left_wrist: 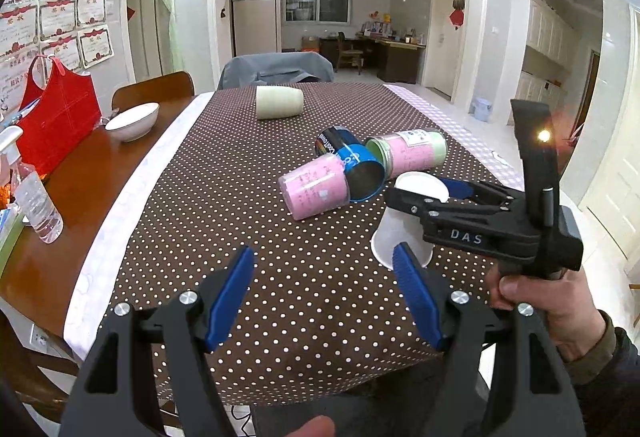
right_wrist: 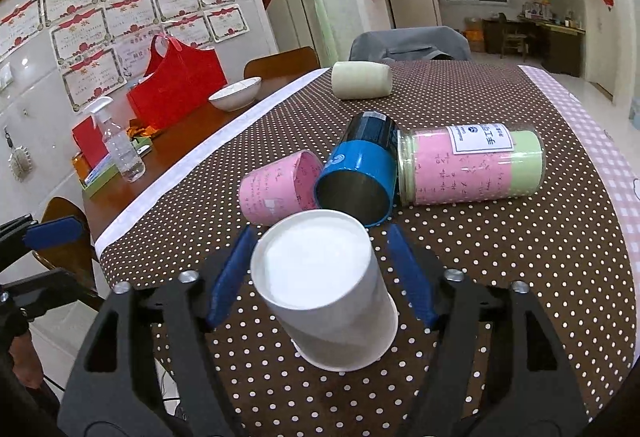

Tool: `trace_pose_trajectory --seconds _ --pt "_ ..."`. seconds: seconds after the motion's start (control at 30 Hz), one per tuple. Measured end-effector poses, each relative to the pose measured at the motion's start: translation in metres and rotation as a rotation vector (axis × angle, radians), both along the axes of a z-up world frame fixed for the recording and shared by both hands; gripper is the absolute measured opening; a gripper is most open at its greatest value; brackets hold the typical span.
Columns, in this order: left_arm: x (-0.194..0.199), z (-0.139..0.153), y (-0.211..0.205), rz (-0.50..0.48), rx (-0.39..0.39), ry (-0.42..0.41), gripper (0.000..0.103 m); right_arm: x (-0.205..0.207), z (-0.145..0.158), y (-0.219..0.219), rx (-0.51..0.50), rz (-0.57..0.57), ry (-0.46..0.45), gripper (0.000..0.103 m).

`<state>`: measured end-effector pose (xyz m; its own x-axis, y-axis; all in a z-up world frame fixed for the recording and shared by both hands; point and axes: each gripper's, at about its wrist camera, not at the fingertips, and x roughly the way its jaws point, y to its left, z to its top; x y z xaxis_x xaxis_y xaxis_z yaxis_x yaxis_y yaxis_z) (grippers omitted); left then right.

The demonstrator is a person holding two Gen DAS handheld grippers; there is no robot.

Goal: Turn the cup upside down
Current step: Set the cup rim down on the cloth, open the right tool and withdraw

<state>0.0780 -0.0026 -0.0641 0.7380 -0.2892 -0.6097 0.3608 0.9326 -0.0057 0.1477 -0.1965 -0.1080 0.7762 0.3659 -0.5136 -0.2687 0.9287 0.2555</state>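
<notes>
Right wrist view shows the white cup (right_wrist: 324,289) already mouth-down on the dotted worktop (right_wrist: 500,257) between the right tool (right_wrist: 320,273)'s spread fingers — released; next, I judge, withdraw without tipping it.

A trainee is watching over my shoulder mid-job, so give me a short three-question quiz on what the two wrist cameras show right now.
1. True or false: the white cup stands mouth down on the dotted tablecloth.
2. Pick one: what sits between the fingers of the right gripper? A the bowl; B the white cup; C the spray bottle.
3. Fill the gap: the left gripper is ___ and holds nothing.

Key: 1 true; 2 B; 3 open.
</notes>
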Motion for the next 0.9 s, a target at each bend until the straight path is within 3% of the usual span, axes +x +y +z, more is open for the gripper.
trace_pose_trajectory --seconds 0.13,0.2,0.9 --pt "-0.001 0.001 0.001 0.001 0.001 -0.005 0.071 -0.007 0.005 -0.007 0.035 -0.025 -0.015 0.094" --pt "-0.003 0.003 0.001 0.002 0.001 -0.010 0.071 -0.011 0.009 -0.009 0.043 -0.037 -0.023 0.097" --pt "-0.046 0.037 -0.006 0.015 0.001 -0.142 0.071 -0.079 0.088 -0.030 0.118 -0.162 -0.112 0.097"
